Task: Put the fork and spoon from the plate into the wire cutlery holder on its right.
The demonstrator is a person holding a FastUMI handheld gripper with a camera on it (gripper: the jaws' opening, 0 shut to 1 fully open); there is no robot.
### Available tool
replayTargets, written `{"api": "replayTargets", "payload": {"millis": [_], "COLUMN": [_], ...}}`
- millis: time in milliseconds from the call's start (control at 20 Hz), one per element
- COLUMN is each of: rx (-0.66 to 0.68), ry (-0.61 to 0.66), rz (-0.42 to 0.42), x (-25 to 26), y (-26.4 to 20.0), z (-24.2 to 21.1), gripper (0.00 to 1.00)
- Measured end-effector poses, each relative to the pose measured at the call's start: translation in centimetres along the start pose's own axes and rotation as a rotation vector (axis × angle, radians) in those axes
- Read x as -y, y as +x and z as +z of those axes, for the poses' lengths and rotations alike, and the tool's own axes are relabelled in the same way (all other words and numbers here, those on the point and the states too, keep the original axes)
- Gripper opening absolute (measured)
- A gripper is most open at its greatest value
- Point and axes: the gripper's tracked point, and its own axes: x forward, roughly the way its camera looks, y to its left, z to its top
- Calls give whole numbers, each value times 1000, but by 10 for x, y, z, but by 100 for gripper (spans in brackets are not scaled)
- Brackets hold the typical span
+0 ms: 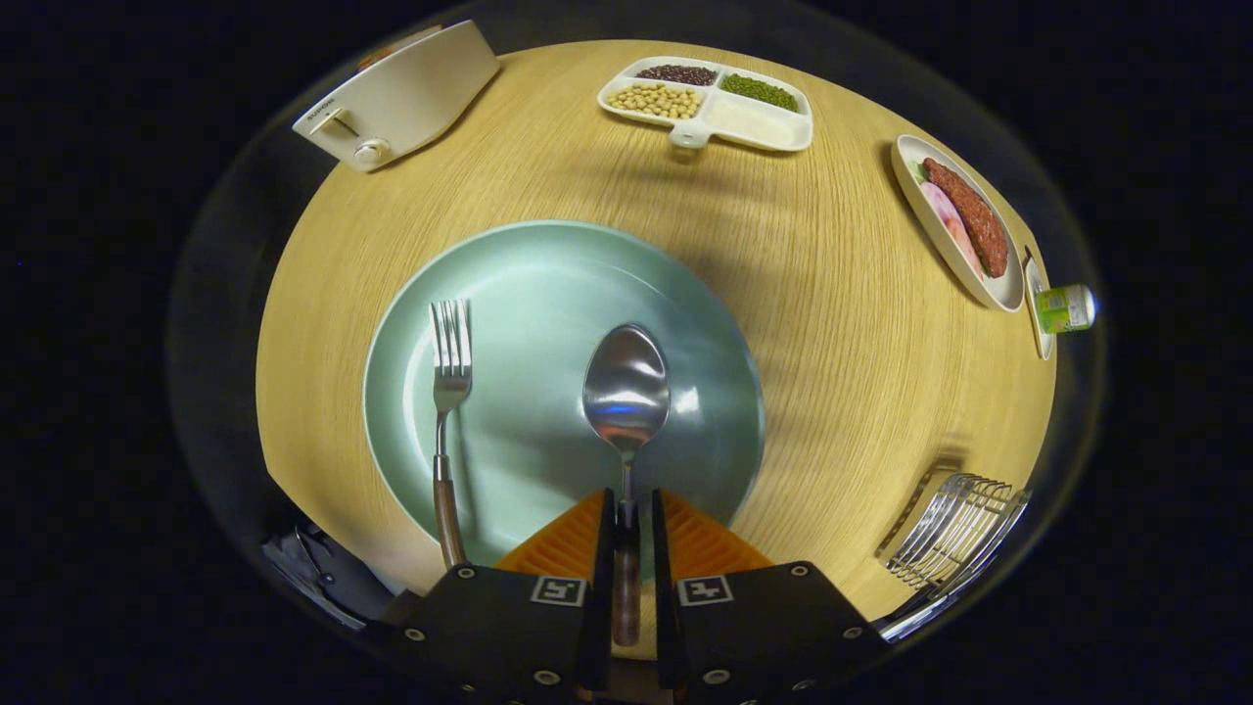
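A pale green plate (548, 284) lies on the round wooden table just ahead of my fingers. On its left side rests a fork (449, 392) with a wooden handle, tines pointing away. A spoon (626, 387) with a wooden handle points away over the plate's middle. My gripper (626, 509) is shut on the spoon's handle, both fingers pressing its sides. The spoon's bowl casts a shadow on the plate, so it looks slightly raised. The wire cutlery holder (954, 534) stands to the right of the plate, near the table's edge.
A cream toaster (396, 98) sits at the far left. A white divided dish (710, 103) of beans is at the far side. A white oval dish (959, 220) with sausage and a small green bottle (1065, 308) are far right. Bare wood separates plate and holder.
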Motion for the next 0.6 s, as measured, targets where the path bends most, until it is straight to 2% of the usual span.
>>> {"api": "replayTargets", "payload": {"millis": [150,250,450,600], "rx": [1,19,84,140], "ry": [41,50,56,123], "rz": [35,51,54,97], "x": [-5,-4,3,5], "y": [4,1,-8,-22], "z": [0,2,5,7], "gripper": [8,5,4,4]}}
